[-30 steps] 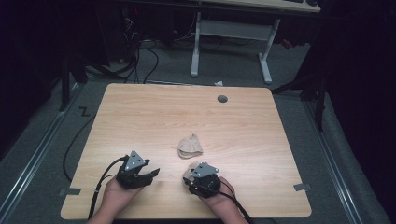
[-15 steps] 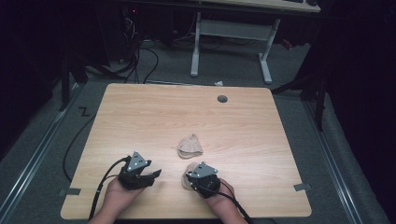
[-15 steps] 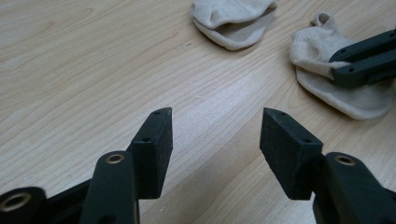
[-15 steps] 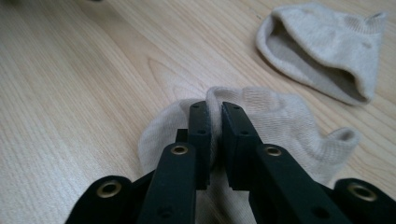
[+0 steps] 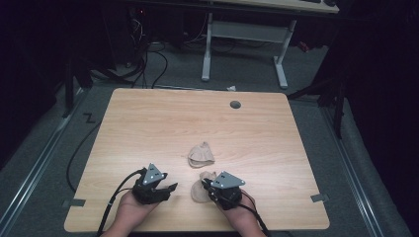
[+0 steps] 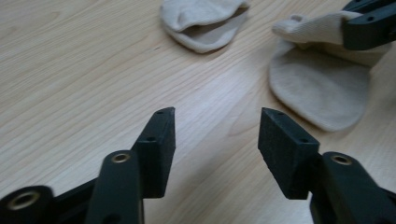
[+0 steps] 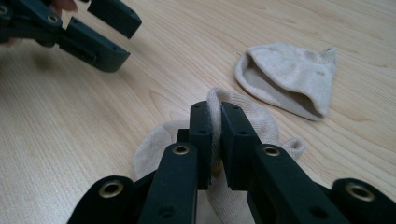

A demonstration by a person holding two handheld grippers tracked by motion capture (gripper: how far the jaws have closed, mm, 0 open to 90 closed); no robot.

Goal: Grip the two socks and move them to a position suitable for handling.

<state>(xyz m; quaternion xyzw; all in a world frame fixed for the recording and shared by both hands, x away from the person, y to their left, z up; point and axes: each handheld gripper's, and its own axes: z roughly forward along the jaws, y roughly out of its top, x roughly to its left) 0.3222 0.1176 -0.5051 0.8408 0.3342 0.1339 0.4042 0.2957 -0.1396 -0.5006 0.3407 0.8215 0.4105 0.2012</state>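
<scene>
Two beige socks lie on the wooden table. The far sock rests flat with its mouth gaping. My right gripper has just closed and is shut on a fold of the near sock, raising its edge off the wood. My left gripper hovers just left of that sock. It is open, its jaws have just narrowed a little, and nothing is between them.
A round cable hole sits near the table's far edge. Beyond the table stand a white desk frame and floor cables. Both hands are close to the table's near edge.
The right gripper's jaws closed on the near sock's edge and it shifted slightly right and up, pulling the sock with it. The left gripper stayed in place, its jaws a bit narrower.
</scene>
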